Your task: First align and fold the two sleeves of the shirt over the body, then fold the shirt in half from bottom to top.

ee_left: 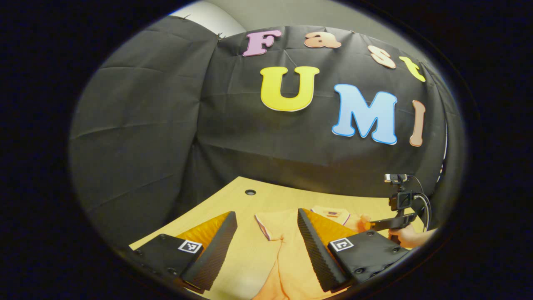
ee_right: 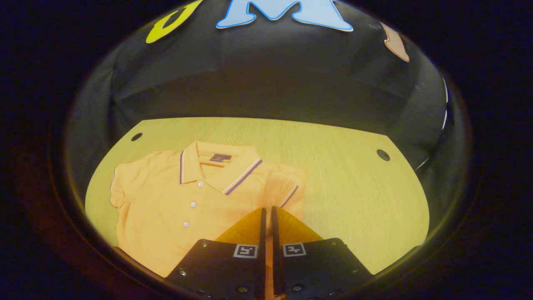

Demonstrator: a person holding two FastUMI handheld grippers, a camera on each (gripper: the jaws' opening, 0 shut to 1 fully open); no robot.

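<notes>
- The left gripper view rides low over the table (ee_left: 250,208), close to the shirt (ee_left: 287,258), and faces the booth's back wall, looking out between its own claw (ee_left: 266,225) fingers.
- The right gripper view sits higher, tilted down over its own claw (ee_right: 267,216), close above the shirt (ee_right: 175,200).
- Both views share the shirt, the table (ee_right: 354,187) and the wall.

Left gripper (ee_left: 266,221) is held open above the shirt (ee_left: 287,254) spread on the table (ee_left: 258,200). Right gripper (ee_left: 377,226), gripped by a hand (ee_left: 412,237), is seen near the table's right edge.
</notes>
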